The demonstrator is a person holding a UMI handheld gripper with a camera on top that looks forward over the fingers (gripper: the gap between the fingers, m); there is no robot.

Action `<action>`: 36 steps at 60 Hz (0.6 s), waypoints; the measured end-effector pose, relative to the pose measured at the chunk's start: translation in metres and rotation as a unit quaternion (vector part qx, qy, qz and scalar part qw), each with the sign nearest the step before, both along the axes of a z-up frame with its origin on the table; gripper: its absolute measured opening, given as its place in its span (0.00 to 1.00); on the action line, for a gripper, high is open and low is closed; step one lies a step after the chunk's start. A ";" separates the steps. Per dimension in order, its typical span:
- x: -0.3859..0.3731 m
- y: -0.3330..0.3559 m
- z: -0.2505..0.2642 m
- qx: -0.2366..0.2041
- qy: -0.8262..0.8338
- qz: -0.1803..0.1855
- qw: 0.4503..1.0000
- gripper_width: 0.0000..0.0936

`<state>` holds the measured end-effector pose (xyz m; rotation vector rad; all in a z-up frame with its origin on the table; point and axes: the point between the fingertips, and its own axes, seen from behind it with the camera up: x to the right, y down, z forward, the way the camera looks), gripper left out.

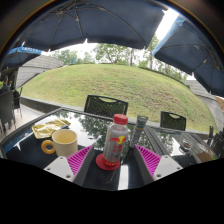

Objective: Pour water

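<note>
Outdoor setting: glass-topped table (90,128) under parasols, grass bank and trees beyond, dark chairs (105,104) at the far edge. Clear water bottle (116,140) with red cap and red label standing upright on the table, long axis vertical, dead ahead of the gripper (113,160) and between its two fingers. Fingers spread wide, magenta pads (148,159) showing a gap on each side of the bottle; nothing gripped. Yellow mug (62,142) left of the bottle, handle toward the left, near but not touching; judged to be the vessel for pouring. Plate of food (48,126) farther left behind the mug. Smaller dark items at far right, not identifiable. No obstruction between fingers and bottle; closing judged sufficient for a grasp.
</note>
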<state>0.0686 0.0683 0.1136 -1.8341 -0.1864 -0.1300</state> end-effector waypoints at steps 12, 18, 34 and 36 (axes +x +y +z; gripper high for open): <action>-0.071 -0.085 0.003 0.009 0.047 0.038 0.998 0.90; -0.100 -0.110 -0.008 0.006 0.044 0.060 0.997 0.90; -0.122 -0.126 -0.007 0.021 0.002 0.078 0.997 0.90; -0.123 -0.125 -0.008 0.019 -0.007 0.075 0.997 0.90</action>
